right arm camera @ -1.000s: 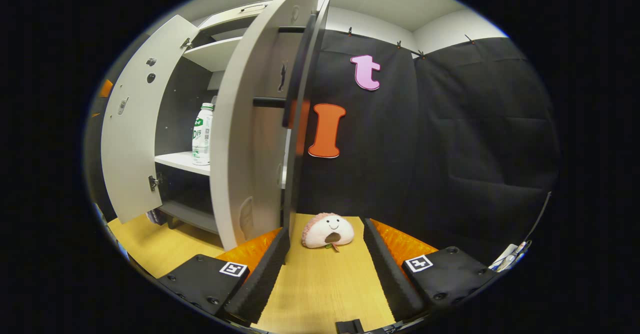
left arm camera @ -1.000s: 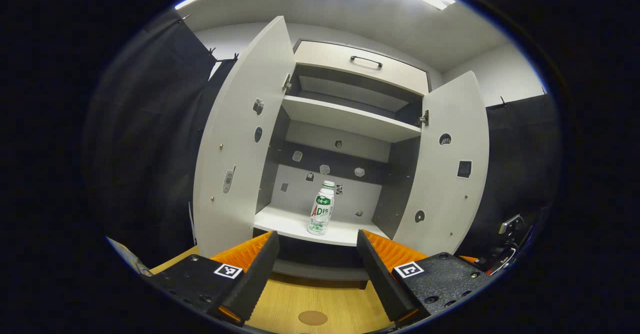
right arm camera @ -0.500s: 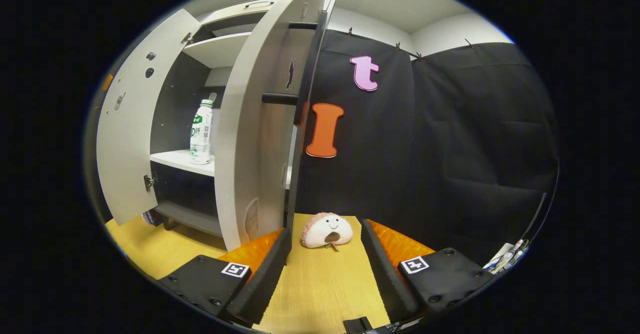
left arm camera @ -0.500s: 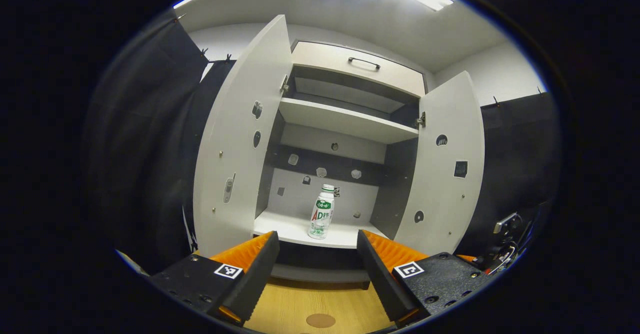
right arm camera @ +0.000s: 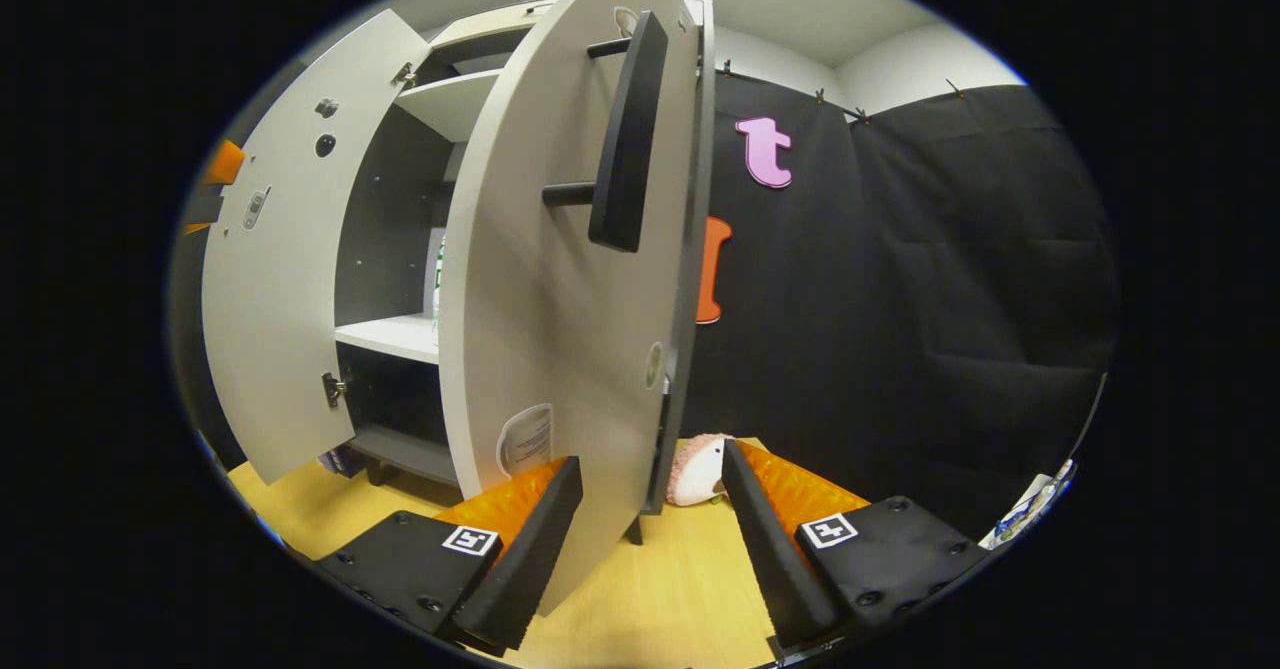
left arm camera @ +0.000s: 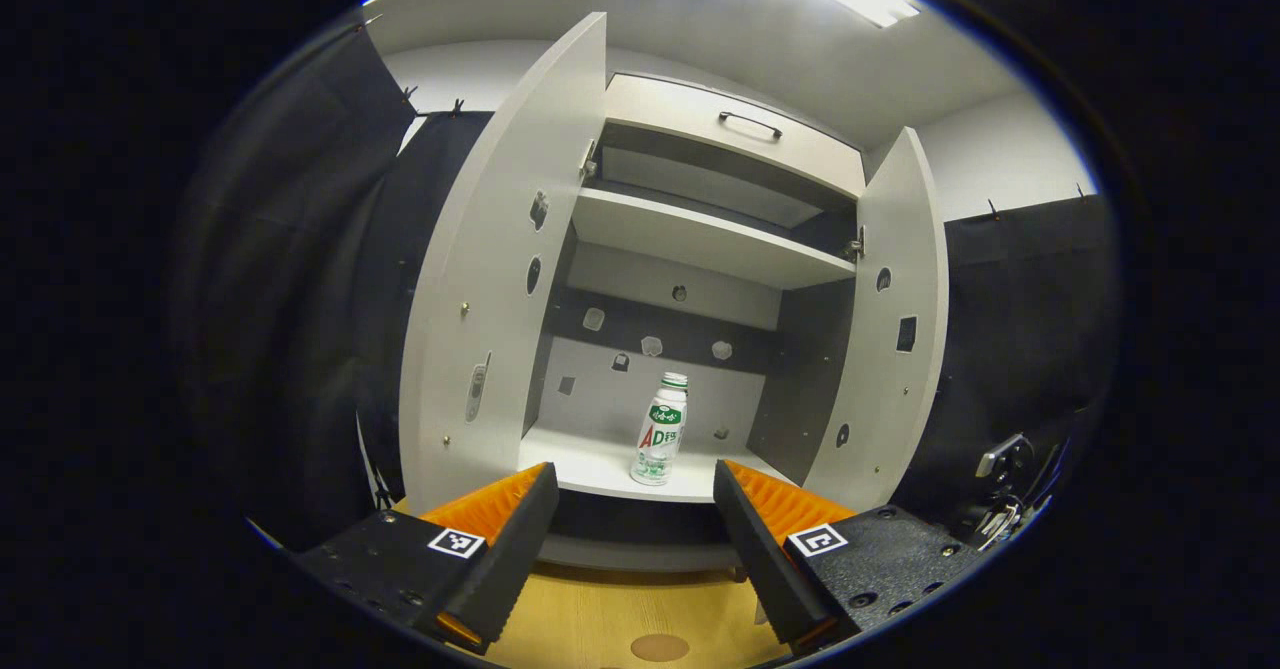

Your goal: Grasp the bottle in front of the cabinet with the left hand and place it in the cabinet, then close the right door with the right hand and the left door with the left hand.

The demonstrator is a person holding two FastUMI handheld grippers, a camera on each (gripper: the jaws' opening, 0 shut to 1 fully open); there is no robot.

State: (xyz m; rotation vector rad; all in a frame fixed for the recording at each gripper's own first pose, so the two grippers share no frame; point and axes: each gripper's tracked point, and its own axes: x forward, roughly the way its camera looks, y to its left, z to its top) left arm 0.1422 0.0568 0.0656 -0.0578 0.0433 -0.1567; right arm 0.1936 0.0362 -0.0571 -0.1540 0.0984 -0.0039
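- Closing the R door (right arm camera: 560, 299) is the step in hand, judging by the scene: the bottle (left arm camera: 660, 429) is standing upright on the lower shelf (left arm camera: 590, 464) inside the cabinet (left arm camera: 730, 134), so the placing looks done.
- Standing part-open, the R door is showing its outer face and bar handle (right arm camera: 625, 134) in the right gripper view; the L door (right arm camera: 285, 259) is hanging wide open beyond.
- R gripper (right arm camera: 650, 539) is sitting spread wide, holding nothing; the door's lower edge is passing between the jaws, w/ the left-hand finger (right arm camera: 525, 539) right by the panel. Contact can't be told.
- L gripper (left arm camera: 630, 544) is hanging released and empty in front of the cabinet, well apart from the bottle, aimed at the open middle.
- Next move, prob.: pushing the R door's outer face round to the frame, w/o catching the handle, then swinging the L door shut w/ the L gripper.
- A plush toy (right arm camera: 695, 469) is lying on the table (right arm camera: 660, 609) behind the R door.
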